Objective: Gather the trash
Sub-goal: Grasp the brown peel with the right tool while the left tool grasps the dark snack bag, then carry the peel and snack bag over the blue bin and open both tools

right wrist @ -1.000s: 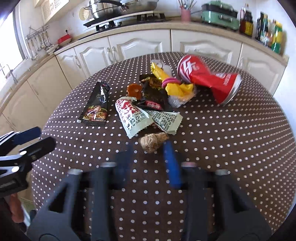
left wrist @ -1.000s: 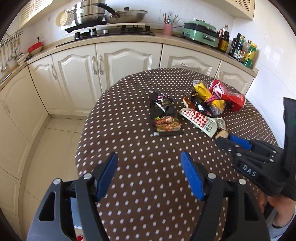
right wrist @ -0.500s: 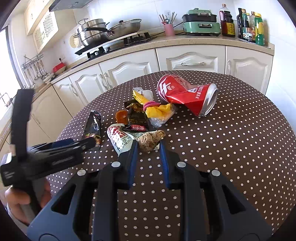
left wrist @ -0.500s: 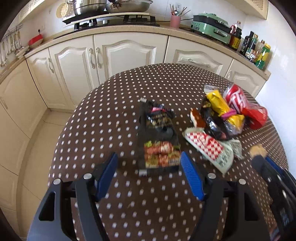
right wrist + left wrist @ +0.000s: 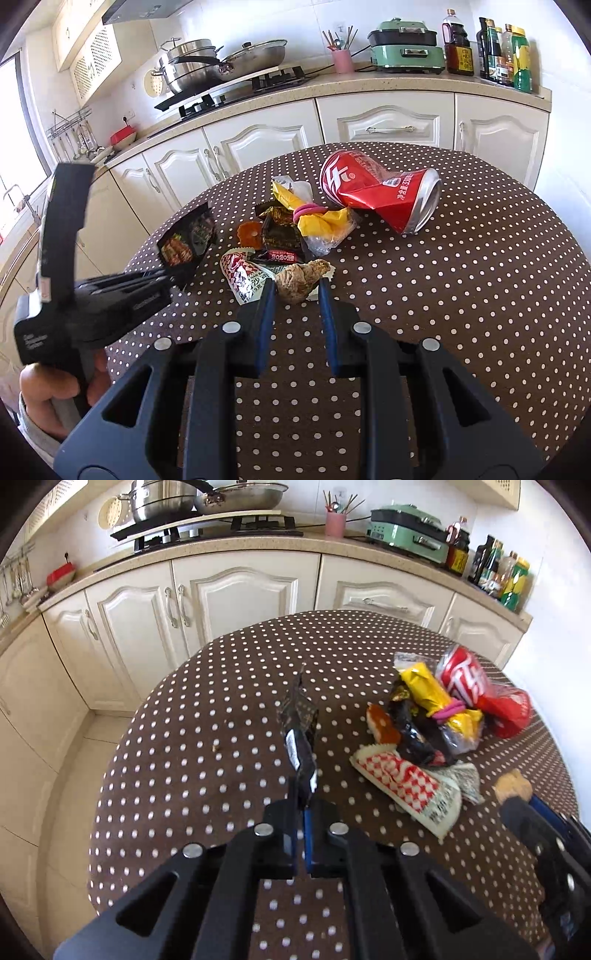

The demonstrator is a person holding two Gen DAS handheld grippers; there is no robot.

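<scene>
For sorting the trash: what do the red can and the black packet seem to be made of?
Red can: thin metal, likely aluminium; glossy print, bare silvery end, sharp dents.
Black packet: probably plastic film, shiny, creased, standing limp from the left gripper.

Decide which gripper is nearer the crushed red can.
Right. The right gripper, holding a brown crumpled wad, sits just short of the can; the left gripper, pinching a black wrapper, is farther off, across the pile.

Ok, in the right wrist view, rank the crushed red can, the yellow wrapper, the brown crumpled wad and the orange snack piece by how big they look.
1. crushed red can
2. yellow wrapper
3. brown crumpled wad, nearer the camera, so it could tie with the wrapper
4. orange snack piece
</scene>
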